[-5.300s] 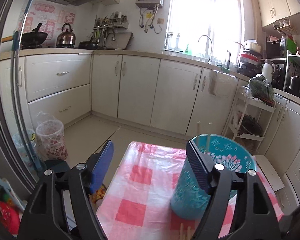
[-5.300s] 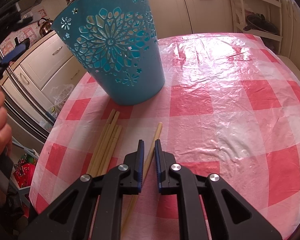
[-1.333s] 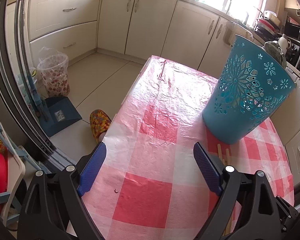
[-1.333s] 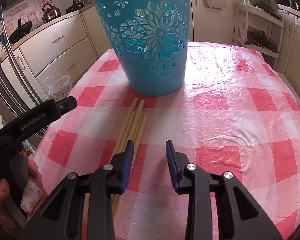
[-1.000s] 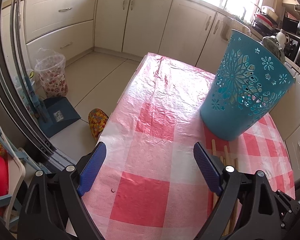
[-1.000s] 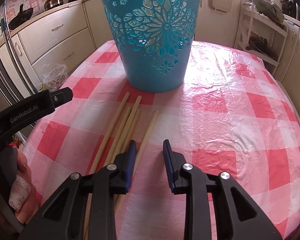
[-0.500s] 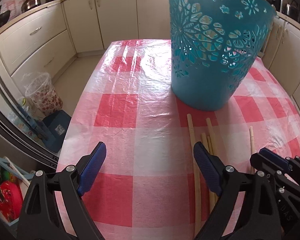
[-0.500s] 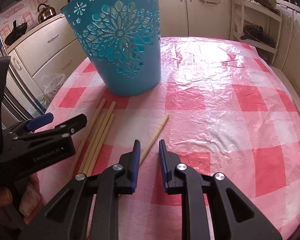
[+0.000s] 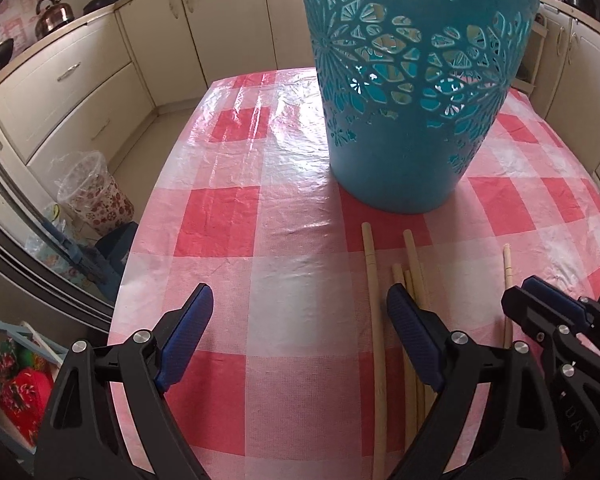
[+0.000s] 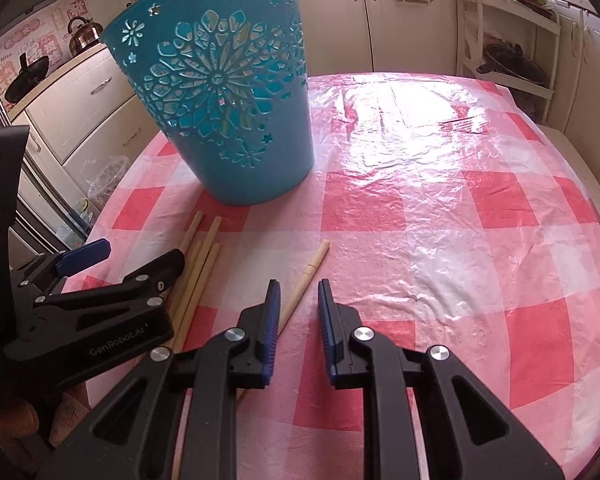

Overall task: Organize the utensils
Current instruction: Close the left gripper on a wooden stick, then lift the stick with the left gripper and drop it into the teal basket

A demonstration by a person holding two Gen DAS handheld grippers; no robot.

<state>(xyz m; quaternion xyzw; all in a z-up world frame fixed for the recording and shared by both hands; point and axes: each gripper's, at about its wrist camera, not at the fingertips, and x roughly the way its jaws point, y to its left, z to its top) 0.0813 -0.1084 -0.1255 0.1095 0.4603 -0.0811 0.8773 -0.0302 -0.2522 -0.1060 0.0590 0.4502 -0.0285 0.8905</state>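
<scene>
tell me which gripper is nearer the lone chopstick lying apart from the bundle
Right. The right gripper has the lone chopstick just beyond its left fingertip, not between the jaws. The left gripper sits over the far side of the chopstick bundle.

- Left gripper, fingers wide apart, has swung from the counter's edge to face the blue basket.
- Right gripper has just narrowed; the lone chopstick lies under its left finger.
</scene>
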